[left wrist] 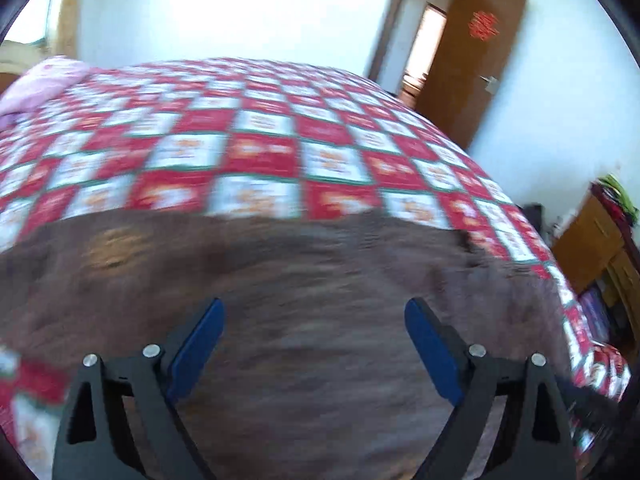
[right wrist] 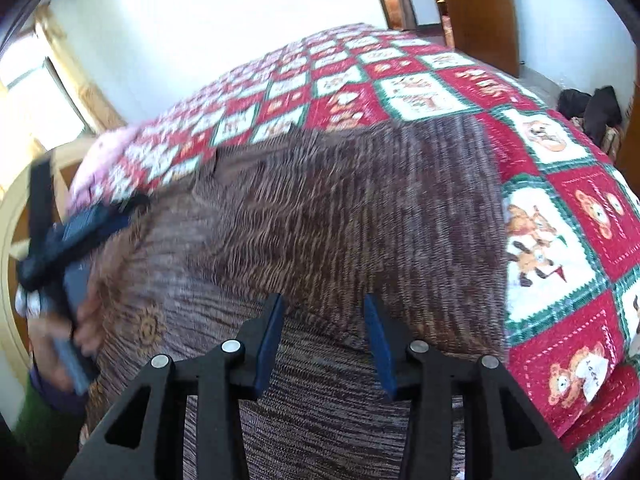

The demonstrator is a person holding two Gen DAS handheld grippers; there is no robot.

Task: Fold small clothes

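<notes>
A brown knitted garment (left wrist: pixel 304 280) lies spread on a bed with a red, white and green checked quilt (left wrist: pixel 260 148). It also shows in the right wrist view (right wrist: pixel 340 208), with a fold edge just ahead of the fingers. My left gripper (left wrist: pixel 314 312) is open and empty, hovering over the garment; the view is blurred. My right gripper (right wrist: pixel 323 306) is open with a narrower gap and empty, over the garment's near part. The left gripper (right wrist: pixel 72 232) shows blurred at the garment's left edge in the right wrist view, held by a hand.
A pink pillow (left wrist: pixel 44 84) lies at the bed's far left. A brown door (left wrist: pixel 476 64) stands open beyond the bed. A wooden cabinet (left wrist: pixel 592 240) stands to the right. Dark items (right wrist: pixel 588 108) lie on the floor past the bed's right side.
</notes>
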